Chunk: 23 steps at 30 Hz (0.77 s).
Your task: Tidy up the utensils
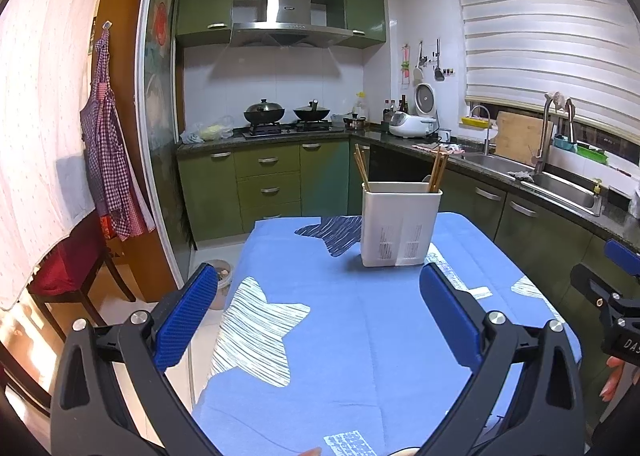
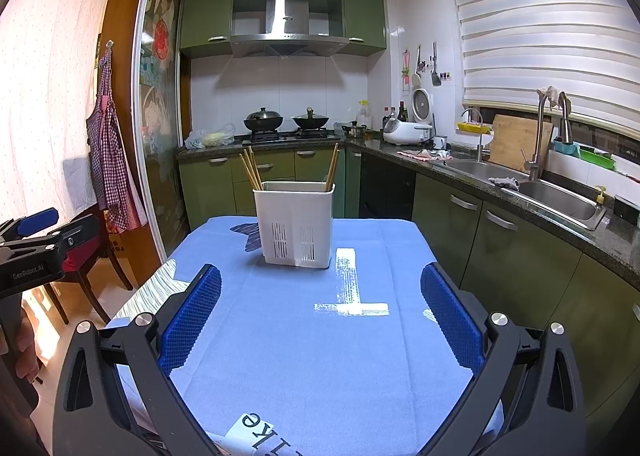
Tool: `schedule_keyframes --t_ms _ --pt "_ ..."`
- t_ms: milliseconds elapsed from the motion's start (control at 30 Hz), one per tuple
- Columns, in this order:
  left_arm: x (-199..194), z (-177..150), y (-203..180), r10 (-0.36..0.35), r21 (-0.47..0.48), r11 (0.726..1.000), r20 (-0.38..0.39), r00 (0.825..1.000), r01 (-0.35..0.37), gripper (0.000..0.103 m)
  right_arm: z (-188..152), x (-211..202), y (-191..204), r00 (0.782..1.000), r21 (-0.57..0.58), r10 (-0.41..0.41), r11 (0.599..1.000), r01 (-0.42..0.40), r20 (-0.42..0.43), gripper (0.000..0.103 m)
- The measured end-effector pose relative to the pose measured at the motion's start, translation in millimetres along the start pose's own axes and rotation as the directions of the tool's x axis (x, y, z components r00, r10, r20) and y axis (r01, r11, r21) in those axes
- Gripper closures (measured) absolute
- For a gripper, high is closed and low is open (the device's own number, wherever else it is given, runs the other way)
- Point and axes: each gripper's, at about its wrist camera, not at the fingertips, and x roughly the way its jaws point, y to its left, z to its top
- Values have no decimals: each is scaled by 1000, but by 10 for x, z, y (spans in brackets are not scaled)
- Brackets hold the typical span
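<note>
A white plastic utensil holder [image 1: 400, 223] stands upright near the far end of the table with the blue star cloth [image 1: 340, 336]. Wooden chopsticks [image 1: 361, 167] lean out of its left side and more [image 1: 438, 169] out of its right side. It also shows in the right wrist view [image 2: 295, 223] with chopsticks [image 2: 251, 169] on both sides. My left gripper [image 1: 318, 282] is open and empty, hovering over the near half of the table. My right gripper [image 2: 320, 282] is open and empty, also short of the holder.
The right gripper's body [image 1: 612, 312] shows at the left view's right edge, the left gripper's body [image 2: 36, 252] at the right view's left edge. A wooden chair [image 1: 76, 272] stands left of the table. Green cabinets and a counter with a sink [image 1: 560, 183] run along the right.
</note>
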Motion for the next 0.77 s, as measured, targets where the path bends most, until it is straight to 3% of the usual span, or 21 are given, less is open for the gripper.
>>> schedule_keyframes --t_ms 133,367,467,600,767 --pt "-24 3 -12 19 13 1000 26 999 -19 7 -15 20 14 1000 0 -1 1000 1 -4 5" --pt "-43 9 -73 -46 57 997 80 996 41 7 -62 76 59 1000 2 5 1000 -5 -15 5" --pt "6 14 -66 -59 53 997 64 996 56 7 -64 96 66 1000 4 3 1000 -3 -19 5" --pt "126 4 -69 15 56 998 30 999 -17 7 -72 181 32 999 15 1 1000 0 -40 5" --pt "369 -45 -10 0 26 1000 -45 999 1 7 -120 320 24 998 21 -6 1000 7 -70 5"
